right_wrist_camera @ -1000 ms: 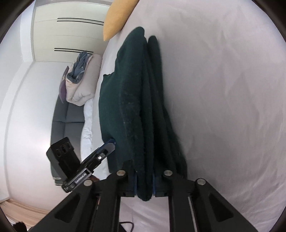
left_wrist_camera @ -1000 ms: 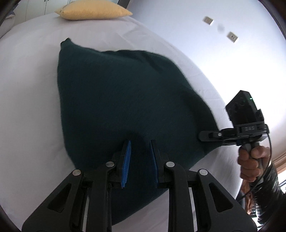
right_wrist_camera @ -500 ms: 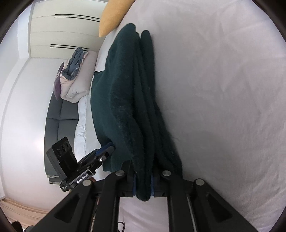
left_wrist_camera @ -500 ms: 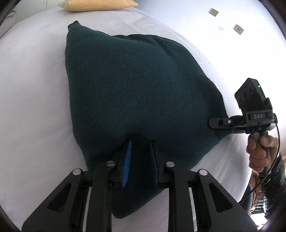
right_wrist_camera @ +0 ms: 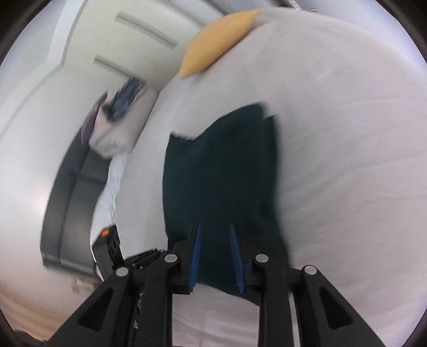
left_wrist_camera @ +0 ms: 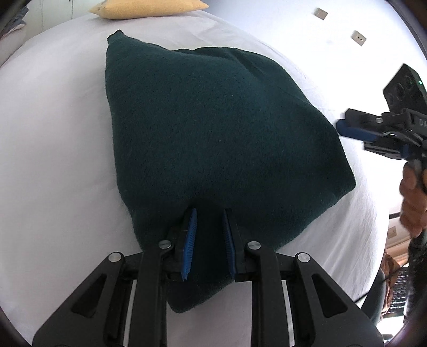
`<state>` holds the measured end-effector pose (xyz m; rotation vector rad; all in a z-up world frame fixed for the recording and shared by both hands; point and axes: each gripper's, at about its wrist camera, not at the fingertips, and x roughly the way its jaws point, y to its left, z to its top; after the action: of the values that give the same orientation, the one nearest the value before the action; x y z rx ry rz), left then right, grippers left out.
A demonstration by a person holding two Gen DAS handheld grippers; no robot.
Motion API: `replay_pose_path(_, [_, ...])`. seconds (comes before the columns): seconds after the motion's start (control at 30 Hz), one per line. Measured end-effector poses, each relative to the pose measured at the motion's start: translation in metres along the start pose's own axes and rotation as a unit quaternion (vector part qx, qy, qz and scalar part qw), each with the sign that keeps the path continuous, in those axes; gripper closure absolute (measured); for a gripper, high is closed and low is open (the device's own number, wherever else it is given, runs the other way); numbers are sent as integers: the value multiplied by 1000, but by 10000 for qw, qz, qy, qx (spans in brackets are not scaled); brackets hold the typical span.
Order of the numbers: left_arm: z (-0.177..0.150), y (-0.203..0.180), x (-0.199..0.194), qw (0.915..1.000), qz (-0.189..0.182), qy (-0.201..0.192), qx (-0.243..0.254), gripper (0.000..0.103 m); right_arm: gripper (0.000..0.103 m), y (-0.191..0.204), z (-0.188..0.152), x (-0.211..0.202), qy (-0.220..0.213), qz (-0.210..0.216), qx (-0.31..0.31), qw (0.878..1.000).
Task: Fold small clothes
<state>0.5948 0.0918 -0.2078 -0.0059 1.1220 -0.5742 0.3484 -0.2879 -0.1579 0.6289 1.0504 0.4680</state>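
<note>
Both grippers are mine: my left gripper point(left_wrist_camera: 208, 248) pinches a raised fold of the one dark green garment point(left_wrist_camera: 213, 133) at its near edge, blue pads point(left_wrist_camera: 190, 245) pressed into the knit. My right gripper point(right_wrist_camera: 214, 256) is opening, and as far as that blurred view shows, nothing sits between its jaws. One garment lies folded flat, thick and fuzzy, on the white bed point(left_wrist_camera: 53, 133). One yellow pillow point(left_wrist_camera: 146, 8) rests at the far end.
</note>
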Motion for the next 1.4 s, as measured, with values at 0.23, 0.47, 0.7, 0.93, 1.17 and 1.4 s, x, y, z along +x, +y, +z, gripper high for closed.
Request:
replay_pose_path(0.23, [5,-15,9,9999,104,105,69,83,90,-30,5,44,136,-51,197,9997])
replay_pose_path(0.47, [-3,-66,18,9998,189,43,111,83,90,-46,4,10,-240,-23,464,9986])
replay_pose_path(0.7, [-5,-73,13,9995,261,55,139,83,67,-6,24,18,-355,155,112,9992])
replay_pose_path(0.93, [1,-88,0,9986,401,122,312,83,65,-24,39,52,-181,67,213,9996])
replay_pose_path(1.17, [42,-52,-47,9959,480,-720,-279,83,23,-46,34,-14,-963,-129,389,9945])
replay_pose_path(1.4, [66,-7,5,9905,67,-311,-1339,24,21,-61,34,29,-157,-284,612,9976])
